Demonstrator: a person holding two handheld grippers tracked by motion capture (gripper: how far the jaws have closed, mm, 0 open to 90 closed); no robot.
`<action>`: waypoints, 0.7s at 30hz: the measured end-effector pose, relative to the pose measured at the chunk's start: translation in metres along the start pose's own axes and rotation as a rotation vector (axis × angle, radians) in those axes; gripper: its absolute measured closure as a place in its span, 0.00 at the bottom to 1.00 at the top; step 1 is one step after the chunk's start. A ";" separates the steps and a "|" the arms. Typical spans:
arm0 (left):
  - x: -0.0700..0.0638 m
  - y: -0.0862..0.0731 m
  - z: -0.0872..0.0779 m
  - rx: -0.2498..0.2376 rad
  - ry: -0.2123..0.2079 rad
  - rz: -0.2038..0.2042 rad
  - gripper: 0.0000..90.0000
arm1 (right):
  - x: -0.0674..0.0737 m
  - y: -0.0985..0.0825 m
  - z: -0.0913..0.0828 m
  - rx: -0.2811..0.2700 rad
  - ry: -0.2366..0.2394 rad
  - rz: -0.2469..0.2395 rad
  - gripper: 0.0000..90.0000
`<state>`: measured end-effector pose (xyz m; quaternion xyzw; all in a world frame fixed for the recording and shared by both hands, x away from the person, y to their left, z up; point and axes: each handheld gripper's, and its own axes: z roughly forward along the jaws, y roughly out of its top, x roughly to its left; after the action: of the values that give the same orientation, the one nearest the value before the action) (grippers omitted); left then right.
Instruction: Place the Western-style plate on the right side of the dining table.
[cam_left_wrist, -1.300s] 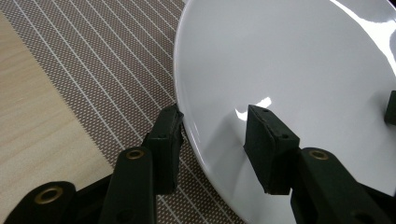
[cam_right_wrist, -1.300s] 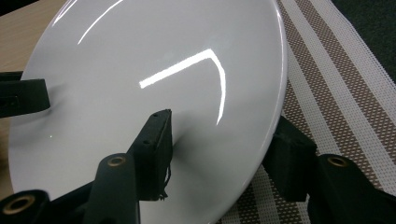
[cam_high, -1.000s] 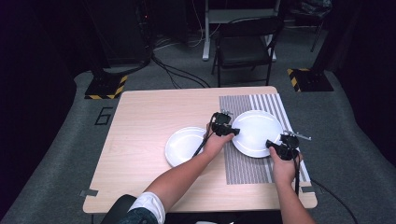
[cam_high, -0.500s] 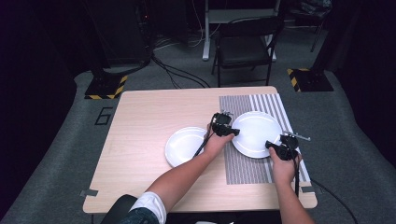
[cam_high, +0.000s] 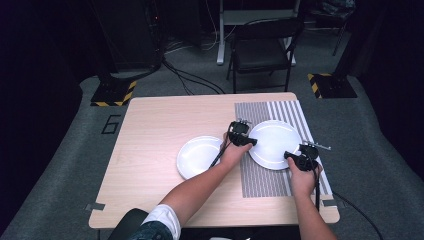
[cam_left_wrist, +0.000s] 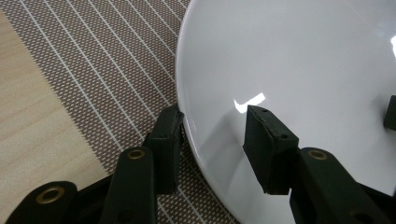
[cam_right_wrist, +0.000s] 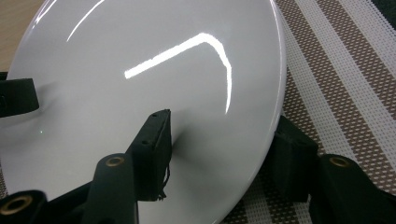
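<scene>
A large white plate (cam_high: 272, 142) lies on a brown and white striped placemat (cam_high: 265, 180) on the right half of the table. My left gripper (cam_high: 246, 140) is at its left rim. In the left gripper view the plate (cam_left_wrist: 289, 56) has one jaw outside the rim on the mat and the other over its surface, so the left gripper (cam_left_wrist: 212, 116) is open astride the rim. My right gripper (cam_high: 295, 155) is at the plate's near right rim. In the right gripper view it (cam_right_wrist: 223, 122) is likewise open astride the rim of the plate (cam_right_wrist: 140, 56).
A smaller white plate (cam_high: 199, 156) sits on the bare wooden table (cam_high: 150, 130) just left of the left hand. A black folding chair (cam_high: 262, 50) stands beyond the table's far edge. The placemat runs close to the table's right edge.
</scene>
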<state>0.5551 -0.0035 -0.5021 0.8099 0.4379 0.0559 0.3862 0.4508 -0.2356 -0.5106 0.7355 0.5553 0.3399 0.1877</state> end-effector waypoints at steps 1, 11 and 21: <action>0.000 0.000 0.000 0.001 -0.001 -0.002 0.63 | 0.000 0.000 0.000 0.002 0.000 -0.002 0.50; 0.002 -0.001 0.004 0.029 -0.001 -0.019 0.63 | 0.001 0.002 0.002 0.005 -0.014 -0.008 0.49; 0.000 0.001 0.006 0.036 -0.009 -0.017 0.63 | 0.000 0.003 0.001 0.005 -0.031 -0.018 0.49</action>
<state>0.5589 -0.0072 -0.5058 0.8132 0.4437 0.0410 0.3742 0.4533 -0.2364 -0.5092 0.7360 0.5597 0.3254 0.1979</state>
